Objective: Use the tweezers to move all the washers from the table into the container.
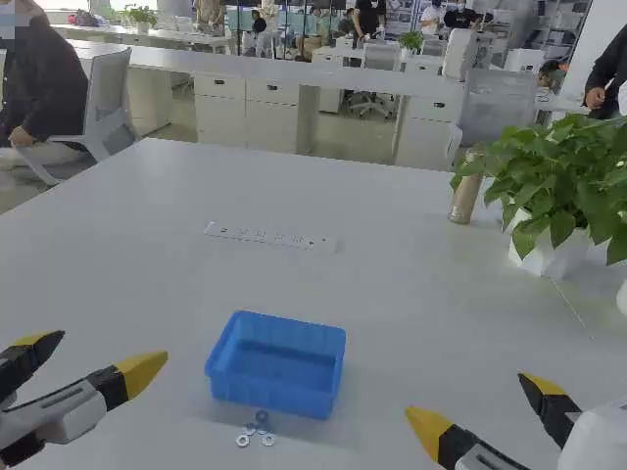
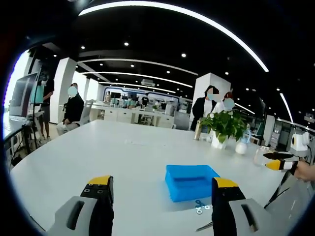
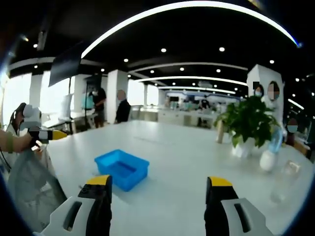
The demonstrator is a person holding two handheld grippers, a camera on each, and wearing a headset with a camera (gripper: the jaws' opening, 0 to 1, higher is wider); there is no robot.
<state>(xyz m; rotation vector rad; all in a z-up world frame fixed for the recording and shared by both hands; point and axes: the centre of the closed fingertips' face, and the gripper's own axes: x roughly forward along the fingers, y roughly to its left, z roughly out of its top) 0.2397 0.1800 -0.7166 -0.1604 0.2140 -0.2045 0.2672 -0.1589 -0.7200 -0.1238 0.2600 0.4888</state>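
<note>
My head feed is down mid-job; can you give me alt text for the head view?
A few small washers lie on the white table just in front of a blue container. The left gripper and right gripper hang open at the lower corners, holding nothing; a potted plant stands at the right.

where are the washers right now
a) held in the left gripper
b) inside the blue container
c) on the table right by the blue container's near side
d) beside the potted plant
C: the washers lie in a small cluster on the table, just outside the near wall of the blue container.
</note>
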